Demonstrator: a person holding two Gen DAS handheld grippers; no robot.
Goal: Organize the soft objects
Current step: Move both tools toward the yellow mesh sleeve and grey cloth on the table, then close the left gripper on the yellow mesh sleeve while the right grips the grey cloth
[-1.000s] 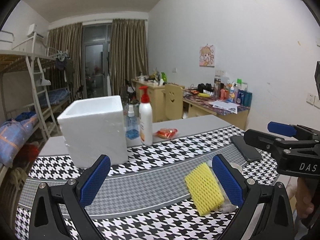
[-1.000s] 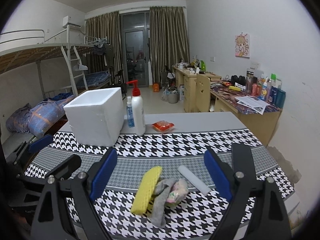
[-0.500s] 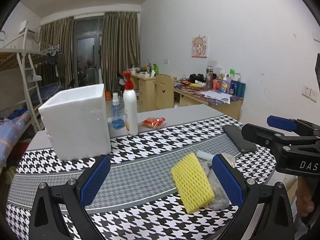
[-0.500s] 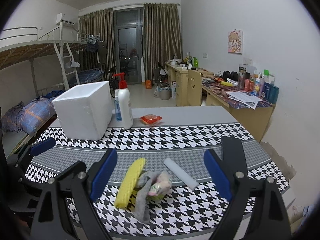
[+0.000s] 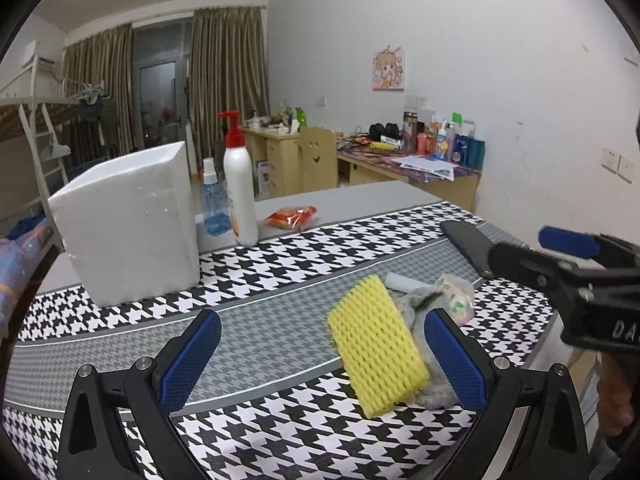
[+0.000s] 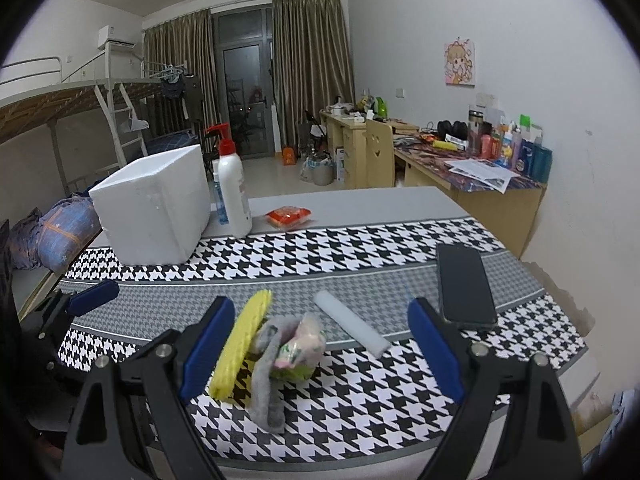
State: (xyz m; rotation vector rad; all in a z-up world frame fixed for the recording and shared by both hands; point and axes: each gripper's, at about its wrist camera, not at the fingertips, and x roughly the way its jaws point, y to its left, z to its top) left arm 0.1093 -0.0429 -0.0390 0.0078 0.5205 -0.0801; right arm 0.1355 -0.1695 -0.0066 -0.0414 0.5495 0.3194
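Two grippers hover with fingers spread wide and empty over the houndstooth-covered counter: the left gripper and the right gripper. Between the right gripper's fingers lie the yellow foam net sleeve, a grey sock touching it, a small printed pouch on the sock, and a white foam stick at 1 o'clock. Farther off at 11 o'clock stand a white styrofoam box and a pump bottle, with a phone at 2 o'clock.
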